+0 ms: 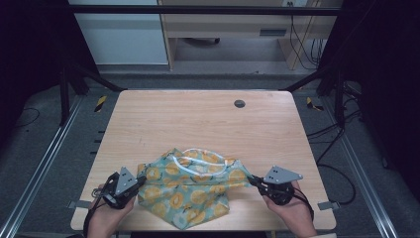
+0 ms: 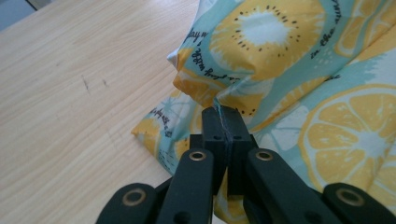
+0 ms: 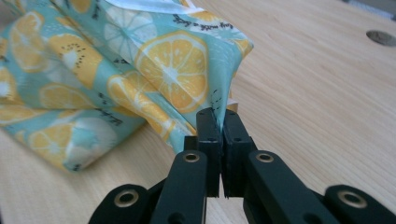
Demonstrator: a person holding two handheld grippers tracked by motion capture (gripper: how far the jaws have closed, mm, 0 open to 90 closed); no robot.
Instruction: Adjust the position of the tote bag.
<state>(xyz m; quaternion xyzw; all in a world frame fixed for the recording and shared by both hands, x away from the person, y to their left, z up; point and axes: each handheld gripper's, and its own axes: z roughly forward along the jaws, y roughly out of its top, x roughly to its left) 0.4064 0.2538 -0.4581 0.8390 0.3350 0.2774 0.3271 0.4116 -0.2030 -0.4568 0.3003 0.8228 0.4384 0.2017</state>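
2 hands come in at the near edge of the worktop (image 1: 208, 116), each holding a gripper; the left hand (image 1: 106, 210) carries the left gripper (image 1: 140, 181), whose jaws are clenched on the left edge of a cloth (image 1: 193, 191); in the left gripper view the left gripper (image 2: 225, 122) pinches a fold of the cloth (image 2: 299, 84) with a loose thread at the tips; the right hand (image 1: 292, 208) carries the right gripper (image 1: 251, 180), jaws clamped on the cloth's right corner; in the right gripper view the right gripper (image 3: 219, 122) bites the cloth (image 3: 154, 70) at its edge; the cloth, teal with orange and lemon slices, lies bunched on the near half of the worktop between the 2 grippers; farther back a small round dark hole (image 1: 239, 103) sits in the worktop.
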